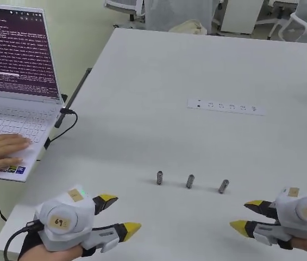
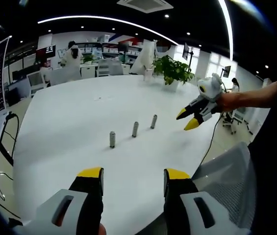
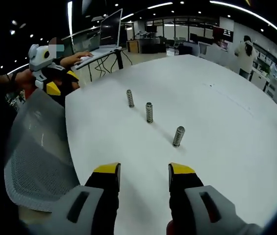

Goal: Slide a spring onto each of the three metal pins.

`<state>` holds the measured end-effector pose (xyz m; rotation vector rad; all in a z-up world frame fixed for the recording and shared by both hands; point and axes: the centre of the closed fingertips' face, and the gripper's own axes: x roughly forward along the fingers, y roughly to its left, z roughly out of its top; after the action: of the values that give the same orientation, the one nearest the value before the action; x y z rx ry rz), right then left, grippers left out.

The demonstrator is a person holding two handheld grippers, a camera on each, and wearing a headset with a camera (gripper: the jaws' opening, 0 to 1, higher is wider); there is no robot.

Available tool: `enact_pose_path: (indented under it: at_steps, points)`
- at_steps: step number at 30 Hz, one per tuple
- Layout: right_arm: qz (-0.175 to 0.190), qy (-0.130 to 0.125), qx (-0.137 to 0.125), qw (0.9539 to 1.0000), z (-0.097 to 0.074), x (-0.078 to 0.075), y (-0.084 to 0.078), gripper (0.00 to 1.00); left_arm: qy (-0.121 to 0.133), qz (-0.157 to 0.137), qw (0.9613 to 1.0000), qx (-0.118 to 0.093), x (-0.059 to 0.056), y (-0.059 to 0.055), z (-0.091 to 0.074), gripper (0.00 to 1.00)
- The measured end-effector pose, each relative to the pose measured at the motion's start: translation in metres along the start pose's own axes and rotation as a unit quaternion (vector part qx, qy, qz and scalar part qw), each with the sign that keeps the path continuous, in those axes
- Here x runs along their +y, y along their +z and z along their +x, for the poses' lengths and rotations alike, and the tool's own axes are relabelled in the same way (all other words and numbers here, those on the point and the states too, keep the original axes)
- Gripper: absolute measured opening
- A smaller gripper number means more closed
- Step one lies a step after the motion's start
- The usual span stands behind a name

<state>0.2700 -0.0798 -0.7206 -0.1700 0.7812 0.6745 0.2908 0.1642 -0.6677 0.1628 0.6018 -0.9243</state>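
Left gripper (image 1: 121,214): released, jaws apart, nothing between them; hovers over the table (image 1: 142,136) at its near edge.
Right gripper (image 1: 244,215): also released and empty, at the near edge on the other side.
Pins: three in a row across the table, between the two grippers and a little beyond them: left pin (image 1: 159,177), mid pin (image 1: 190,181), right pin (image 1: 224,186).
Long axis: each stands upright, the right pin perhaps tilted a touch.
Spring (image 3: 178,136): each pin looks coiled from base to top, so a spring seems to sit on all three already; I cannot make out bare metal.
From left gripper: in its own view the left pin lies at 11 o'clock, and the row runs off toward 1 o'clock.
From right gripper: in its own view the right pin lies at 1 o'clock, and the row recedes toward 11 o'clock.
Nearer: the right gripper, to the right pin; the left gripper seems a little farther from its end pin.
Beyond: strip (image 1: 226,106) at 12 o'clock, well apart; laptop (image 1: 17,81) at 10 o'clock with a hand (image 1: 1,149) on its keys.
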Motion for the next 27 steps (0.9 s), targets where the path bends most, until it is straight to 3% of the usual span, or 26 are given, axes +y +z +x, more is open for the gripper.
enact_pose_path:
  at_steps: [14, 27]
  points:
    - [0.059, -0.019, -0.021, 0.9979, -0.016, 0.017, -0.023, 0.47, -0.012, 0.008, 0.9999, 0.001, -0.006, 0.002, 0.004, 0.44]
    - [0.073, -0.017, -0.017, 0.997, -0.018, 0.026, -0.033, 0.53, -0.016, 0.006, 0.9998, 0.004, -0.01, -0.003, 0.005, 0.46]
